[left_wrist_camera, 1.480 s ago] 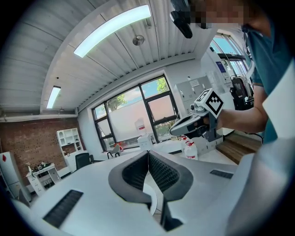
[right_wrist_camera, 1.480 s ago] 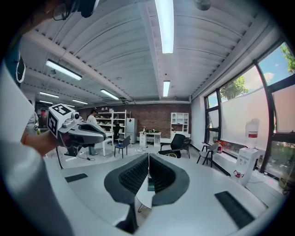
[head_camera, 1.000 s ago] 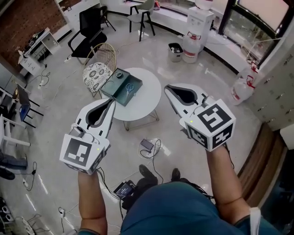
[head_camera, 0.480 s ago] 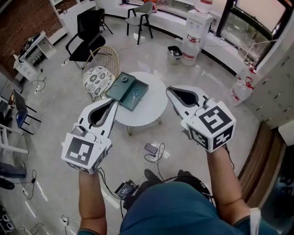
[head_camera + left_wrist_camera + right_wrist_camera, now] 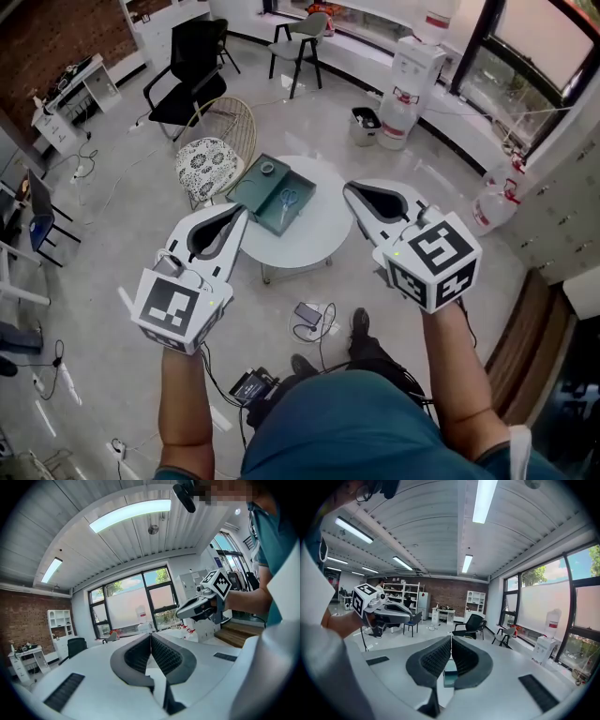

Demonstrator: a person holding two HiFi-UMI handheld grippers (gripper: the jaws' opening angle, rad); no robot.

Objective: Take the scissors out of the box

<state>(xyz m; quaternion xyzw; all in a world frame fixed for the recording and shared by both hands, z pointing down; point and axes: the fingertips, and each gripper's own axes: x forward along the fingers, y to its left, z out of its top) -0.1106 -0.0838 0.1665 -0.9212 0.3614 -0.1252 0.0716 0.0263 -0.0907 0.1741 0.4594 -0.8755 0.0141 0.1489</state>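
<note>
Scissors [image 5: 287, 200] lie on the table [image 5: 314, 239], inside the open box [image 5: 255, 194] at its far left edge, beside a small ring [image 5: 268, 169]. A wicker chair [image 5: 223, 131] stands just beyond. The left gripper [image 5: 244, 210] and right gripper [image 5: 348, 188] hover above the table's near edge, jaws closed on nothing. The scissors' long axis runs roughly far-to-near; the tip end is too small to tell.

The box [image 5: 253, 192] lies open on top, so the way down to the scissors [image 5: 288, 199] is free from above. A round thing [image 5: 267, 169] sits in the box's far end, apart from the scissors. The box walls stand all round them. The table [image 5: 323, 234] is bare on the near and right side. A chair [image 5: 214, 150] stands just beside the table's left. Wires [image 5: 314, 319] lie on the floor by its near edge.
</note>
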